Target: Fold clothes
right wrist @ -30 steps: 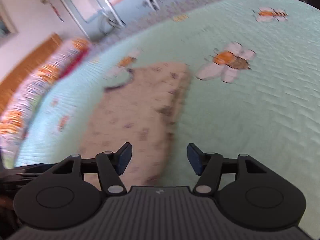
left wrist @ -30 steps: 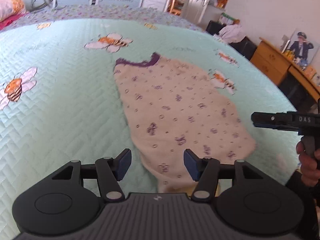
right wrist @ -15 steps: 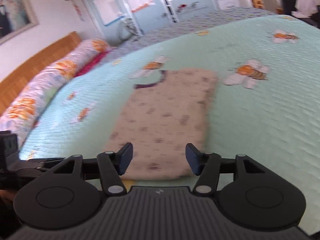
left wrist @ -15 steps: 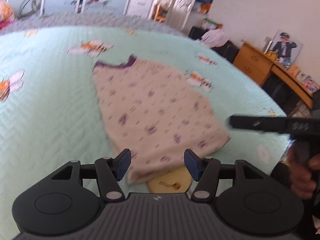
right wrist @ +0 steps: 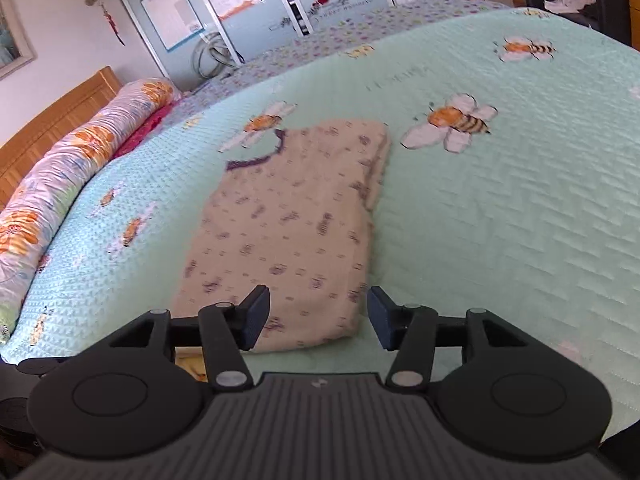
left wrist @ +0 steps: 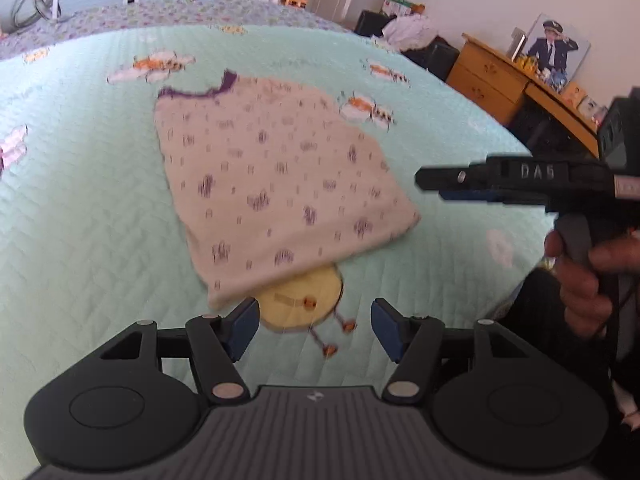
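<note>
Both the left gripper (left wrist: pixel 315 330) and the right gripper (right wrist: pixel 318 317) hang wide apart and empty just short of the folded cream garment (right wrist: pixel 294 224), which lies flat on the mint bee-print quilt (right wrist: pixel 500 208), its purple-trimmed neckline (left wrist: pixel 196 92) at the far end

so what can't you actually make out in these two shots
- Garment print: smeared by motion blur in the left wrist view, so the purple motifs stay unclear.
- Yellow quilt motif: its upper part is covered by the garment's near hem.
- Garment's near left corner: hidden behind the right hand-held gripper finger in the right wrist view.
- Right hand-held gripper in the left wrist view: seen side-on, so its opening can't be judged there.
- Hand: cut off by the frame edge.
</note>
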Available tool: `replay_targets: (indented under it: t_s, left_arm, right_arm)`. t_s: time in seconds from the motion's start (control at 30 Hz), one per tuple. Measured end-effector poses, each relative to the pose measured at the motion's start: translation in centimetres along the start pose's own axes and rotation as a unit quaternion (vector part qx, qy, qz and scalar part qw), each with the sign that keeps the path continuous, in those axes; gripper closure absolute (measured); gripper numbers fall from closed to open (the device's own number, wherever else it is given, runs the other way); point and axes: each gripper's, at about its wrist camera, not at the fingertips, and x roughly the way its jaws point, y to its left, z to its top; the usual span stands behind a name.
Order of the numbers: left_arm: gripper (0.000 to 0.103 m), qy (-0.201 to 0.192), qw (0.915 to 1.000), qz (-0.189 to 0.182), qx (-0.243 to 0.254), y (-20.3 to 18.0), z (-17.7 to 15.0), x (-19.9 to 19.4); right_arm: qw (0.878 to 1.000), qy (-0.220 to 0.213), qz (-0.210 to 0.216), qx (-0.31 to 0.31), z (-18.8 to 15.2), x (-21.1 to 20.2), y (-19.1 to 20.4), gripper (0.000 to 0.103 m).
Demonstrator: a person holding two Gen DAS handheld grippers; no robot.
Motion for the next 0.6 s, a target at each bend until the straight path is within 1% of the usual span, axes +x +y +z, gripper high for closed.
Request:
replay_targets:
  t_s: [0.07,0.13,0.2,0.23,0.37,0.5,0.6]
  left_arm:
    - [0.037,-0.008,0.9995,0.028,-0.014,-0.5,1.9,-0.6]
    - [0.035,-0.020,0.9982,0.053,-0.018,-1.0,3.6,-1.1]
    - [0.032,-0.032,0.9970,0.068,-0.016,-1.4,4.8,-1.4]
    - [0.032,-0.035,0.9963,0.078,-0.015,-1.5,5.3,-1.4]
    - [0.032,-0.033,0.9920,0.121,-0.008,-2.2,6.4,-1.1]
    - [0.032,-0.033,0.9899,0.138,-0.005,-2.4,7.1,-1.1]
    - [0.032,-0.034,0.9891,0.143,-0.006,-2.5,7.4,-1.3]
  right_arm:
    - [1.000,-0.008,-0.003,-0.010,0.4,-0.6,1.2,0.037]
    - [1.000,-0.016,-0.006,-0.021,0.8,-1.2,2.4,0.037]
    - [0.999,-0.024,-0.010,-0.031,1.2,-1.8,3.6,0.034]
    - [0.999,-0.027,-0.016,-0.034,1.5,-1.9,3.9,0.032]
    - [0.998,-0.026,-0.051,-0.037,2.6,-1.7,4.4,0.031]
    - [0.996,-0.024,-0.074,-0.038,3.5,-1.3,4.6,0.030]
    - [0.996,-0.023,-0.079,-0.038,3.8,-1.2,4.8,0.030]
